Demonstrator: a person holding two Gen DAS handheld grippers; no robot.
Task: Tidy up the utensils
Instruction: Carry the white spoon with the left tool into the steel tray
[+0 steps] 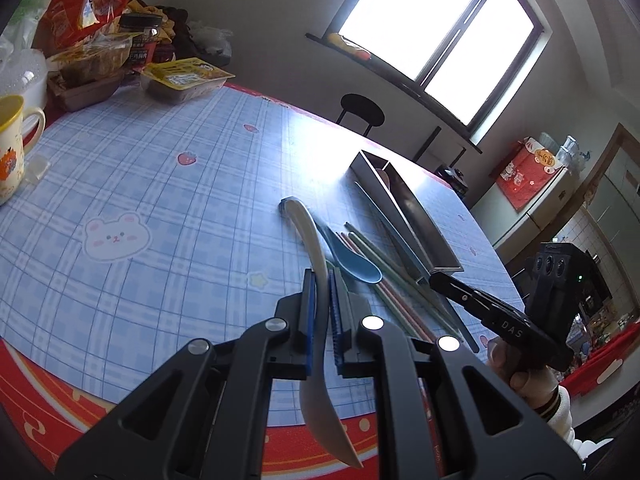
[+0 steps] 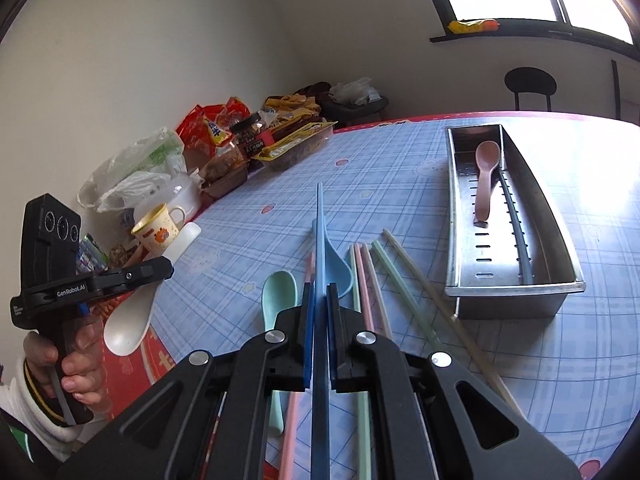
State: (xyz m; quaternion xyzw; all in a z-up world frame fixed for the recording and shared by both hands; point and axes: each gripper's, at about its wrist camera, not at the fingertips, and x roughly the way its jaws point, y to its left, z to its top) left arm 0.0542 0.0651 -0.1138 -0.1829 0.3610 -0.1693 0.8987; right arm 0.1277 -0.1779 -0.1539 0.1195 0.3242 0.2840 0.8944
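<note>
My left gripper (image 1: 322, 300) is pinching the white spoon (image 1: 316, 308) by its handle, lifted off the checked tablecloth (image 1: 160, 200), bowl end hanging back toward me. My right gripper (image 2: 319, 308) is clamped on a blue chopstick (image 2: 319, 240) that runs straight away from me between the pads. Beneath it on the cloth lie the blue spoon (image 2: 338, 268), a mint-green spoon (image 2: 278, 292) just to its left, and a loose fan of pink and green chopsticks (image 2: 368, 280) to the right, with a beige one furthest right reaching near the tray's near corner. The metal utensil tray (image 2: 556, 240) sits to the far right, holding a brown spoon (image 2: 486, 176) and a dark chopstick (image 2: 516, 228) along its slotted floor. A yellow mug (image 2: 158, 228) and a pile of snack packets (image 2: 248, 140) stand at the far left edge of the table.
</note>
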